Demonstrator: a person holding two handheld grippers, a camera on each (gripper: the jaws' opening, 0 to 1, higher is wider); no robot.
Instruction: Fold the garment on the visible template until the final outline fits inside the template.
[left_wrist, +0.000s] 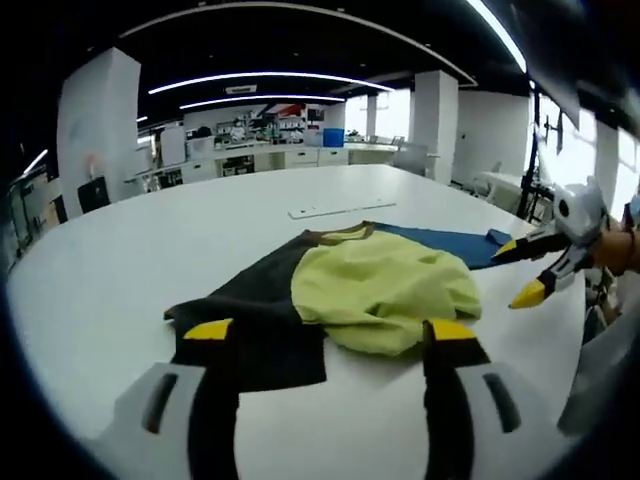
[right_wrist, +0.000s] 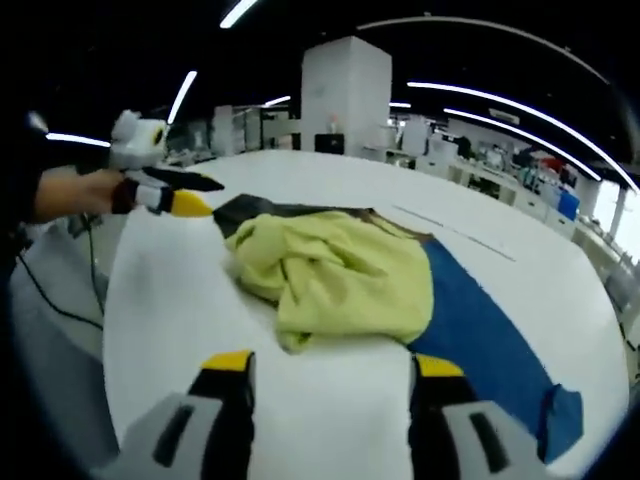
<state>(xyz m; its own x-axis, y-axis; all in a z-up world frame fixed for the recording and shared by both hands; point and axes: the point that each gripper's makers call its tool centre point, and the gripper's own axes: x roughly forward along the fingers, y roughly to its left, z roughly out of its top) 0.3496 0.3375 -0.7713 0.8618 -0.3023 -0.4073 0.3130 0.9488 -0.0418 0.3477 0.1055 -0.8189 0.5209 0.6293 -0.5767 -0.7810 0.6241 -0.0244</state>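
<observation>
Lying bunched mid-table, the yellow garment (left_wrist: 385, 290) sits on the dark-and-blue template (right_wrist: 480, 330); it looks soft, light and limp. Your left gripper (left_wrist: 330, 335) and right gripper (right_wrist: 330, 365) hang apart, empty. Pinch a hem edge, not the bulk.

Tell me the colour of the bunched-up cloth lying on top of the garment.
Pale yellow cloth, clearest in the right gripper view.
</observation>
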